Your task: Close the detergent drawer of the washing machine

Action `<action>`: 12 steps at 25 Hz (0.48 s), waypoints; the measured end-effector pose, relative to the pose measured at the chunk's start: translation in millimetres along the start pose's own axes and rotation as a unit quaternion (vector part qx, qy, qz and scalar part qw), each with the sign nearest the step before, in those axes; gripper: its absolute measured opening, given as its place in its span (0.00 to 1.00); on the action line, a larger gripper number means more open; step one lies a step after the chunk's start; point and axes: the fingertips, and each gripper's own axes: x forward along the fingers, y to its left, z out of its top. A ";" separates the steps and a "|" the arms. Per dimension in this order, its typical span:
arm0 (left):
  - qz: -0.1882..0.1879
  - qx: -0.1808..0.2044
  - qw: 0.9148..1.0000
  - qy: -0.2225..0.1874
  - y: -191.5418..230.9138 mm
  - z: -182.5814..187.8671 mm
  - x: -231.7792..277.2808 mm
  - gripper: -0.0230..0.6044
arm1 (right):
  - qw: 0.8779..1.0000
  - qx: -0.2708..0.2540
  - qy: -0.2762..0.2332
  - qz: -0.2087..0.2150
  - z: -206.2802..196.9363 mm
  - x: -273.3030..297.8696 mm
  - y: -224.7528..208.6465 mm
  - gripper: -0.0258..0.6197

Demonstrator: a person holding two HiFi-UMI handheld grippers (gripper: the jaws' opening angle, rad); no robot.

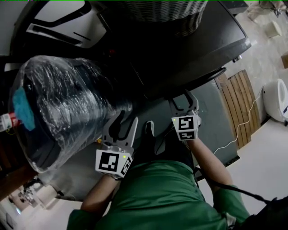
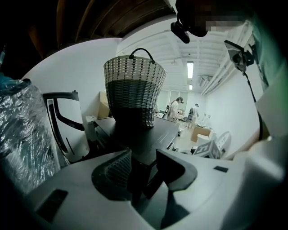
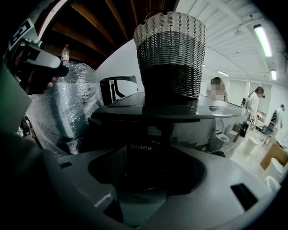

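The dark washing machine (image 1: 193, 49) stands ahead of me, with a woven basket (image 1: 162, 11) on its top. My right gripper (image 1: 183, 99) is open at the machine's front edge. In the right gripper view its jaws (image 3: 150, 173) stand either side of a dark front panel printed Midea (image 3: 140, 147); I cannot tell whether the drawer sticks out. My left gripper (image 1: 127, 123) is open lower left, off the machine. In the left gripper view (image 2: 144, 173) nothing is held, and only the machine's dark corner (image 2: 148, 134) shows beyond the gap.
A large bundle wrapped in clear plastic (image 1: 58, 108) crowds the left, close to the left gripper. A white appliance (image 1: 63, 20) stands behind it. Wooden slats (image 1: 240, 105), a cable and a white object (image 1: 276, 99) lie on the floor at right. People (image 2: 175, 108) stand far off.
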 end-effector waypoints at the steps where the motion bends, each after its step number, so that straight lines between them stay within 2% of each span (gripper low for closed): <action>1: 0.001 0.000 1.000 0.000 1.4 0.2 0.4 0.33 | 1.000 0.001 0.001 -0.002 1.4 2.2 -0.5 0.46; 12: -0.003 -0.009 1.000 -0.001 9.8 0.7 9.7 0.33 | 1.000 0.008 0.007 -0.015 2.8 6.0 -0.3 0.46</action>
